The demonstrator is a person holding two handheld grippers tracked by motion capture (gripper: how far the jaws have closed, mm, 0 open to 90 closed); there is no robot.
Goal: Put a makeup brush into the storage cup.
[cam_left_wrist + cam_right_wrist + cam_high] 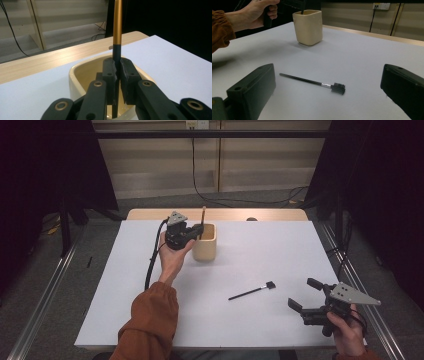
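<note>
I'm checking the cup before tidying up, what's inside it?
The lower end of a gold-and-black stick dips into the cream cup, gripped by the left gripper. The fingers cover most of the interior; the bottom is hidden.

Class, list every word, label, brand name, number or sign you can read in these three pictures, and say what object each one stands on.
There are none to read.
Cream cup: plain, no print on the sides that show.
Gold-and-black brush held in the left gripper: no marking visible.
Black brush lying on the table: no marking visible.
Grey plate on the right gripper: holes, no lettering.
Wall socket: too small to tell any marking.
</note>
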